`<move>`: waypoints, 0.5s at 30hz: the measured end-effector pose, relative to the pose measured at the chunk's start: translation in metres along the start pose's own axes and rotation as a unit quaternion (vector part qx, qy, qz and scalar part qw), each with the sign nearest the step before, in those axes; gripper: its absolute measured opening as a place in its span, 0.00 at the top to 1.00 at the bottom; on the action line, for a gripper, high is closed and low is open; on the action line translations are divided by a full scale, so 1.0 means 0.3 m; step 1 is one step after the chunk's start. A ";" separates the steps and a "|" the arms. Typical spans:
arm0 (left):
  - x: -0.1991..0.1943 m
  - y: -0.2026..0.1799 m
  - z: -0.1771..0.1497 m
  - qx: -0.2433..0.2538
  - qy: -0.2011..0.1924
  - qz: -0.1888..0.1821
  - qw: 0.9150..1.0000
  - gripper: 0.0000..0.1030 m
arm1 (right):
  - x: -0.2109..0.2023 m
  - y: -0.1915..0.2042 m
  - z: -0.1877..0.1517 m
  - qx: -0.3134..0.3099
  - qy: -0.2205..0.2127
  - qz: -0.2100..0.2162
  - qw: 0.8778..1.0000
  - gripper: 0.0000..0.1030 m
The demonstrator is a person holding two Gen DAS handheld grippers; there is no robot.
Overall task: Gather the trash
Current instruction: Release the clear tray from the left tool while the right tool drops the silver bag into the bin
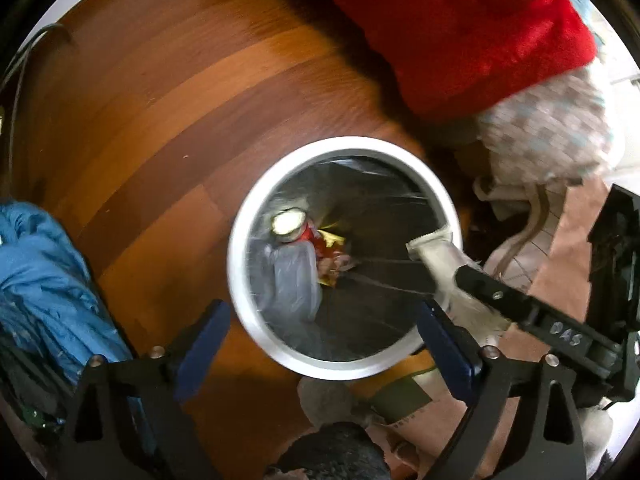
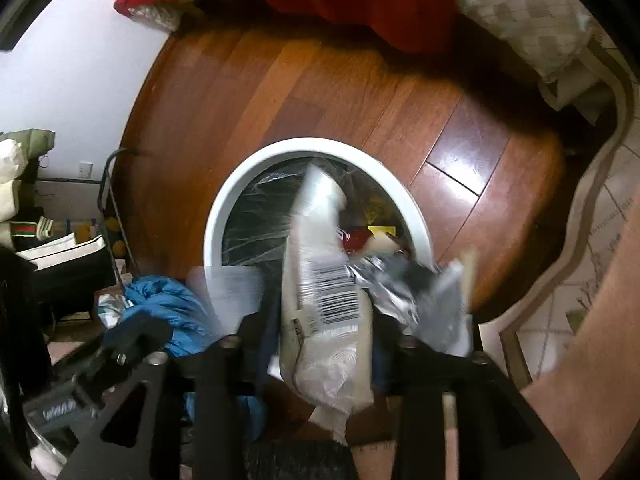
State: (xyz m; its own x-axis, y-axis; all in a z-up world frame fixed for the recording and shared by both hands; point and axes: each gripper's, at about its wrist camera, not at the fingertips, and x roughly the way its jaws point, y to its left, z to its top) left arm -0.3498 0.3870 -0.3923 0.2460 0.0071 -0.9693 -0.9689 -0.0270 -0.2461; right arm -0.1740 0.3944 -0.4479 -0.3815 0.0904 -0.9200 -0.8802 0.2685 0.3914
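Observation:
A round white-rimmed trash bin (image 1: 248,216) with a dark liner stands on the wooden floor; it holds a can, a grey bag and red-yellow wrappers (image 1: 328,248). My left gripper (image 1: 320,340) is open and empty, its blue pads on either side of the bin's near rim. My right gripper (image 2: 324,344) is shut on a white wrapper with a barcode (image 2: 324,280) and holds it over the bin (image 2: 224,216). In the left wrist view the wrapper's tip (image 1: 432,246) pokes over the bin's right rim, held by the right gripper's fingers (image 1: 496,296).
A red blanket (image 1: 460,28) and a checkered pillow (image 1: 548,128) lie beyond the bin. Blue clothing (image 1: 44,292) lies at the left. A pale bag (image 1: 532,236) sits to the right. Bags and clutter (image 2: 52,248) line the wall.

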 end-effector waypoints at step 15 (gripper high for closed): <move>-0.181 -0.003 -0.133 0.032 -0.083 0.091 0.992 0.07 | -0.187 0.048 -0.144 -0.052 -0.069 -0.097 0.992 0.00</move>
State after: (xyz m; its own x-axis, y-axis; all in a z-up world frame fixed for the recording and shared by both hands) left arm -0.3612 0.3467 -0.3394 0.0634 0.1728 -0.9829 -0.9979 0.0201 -0.0608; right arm -0.1774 0.3517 -0.3897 -0.1664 0.1800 -0.9695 -0.9603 0.1937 0.2008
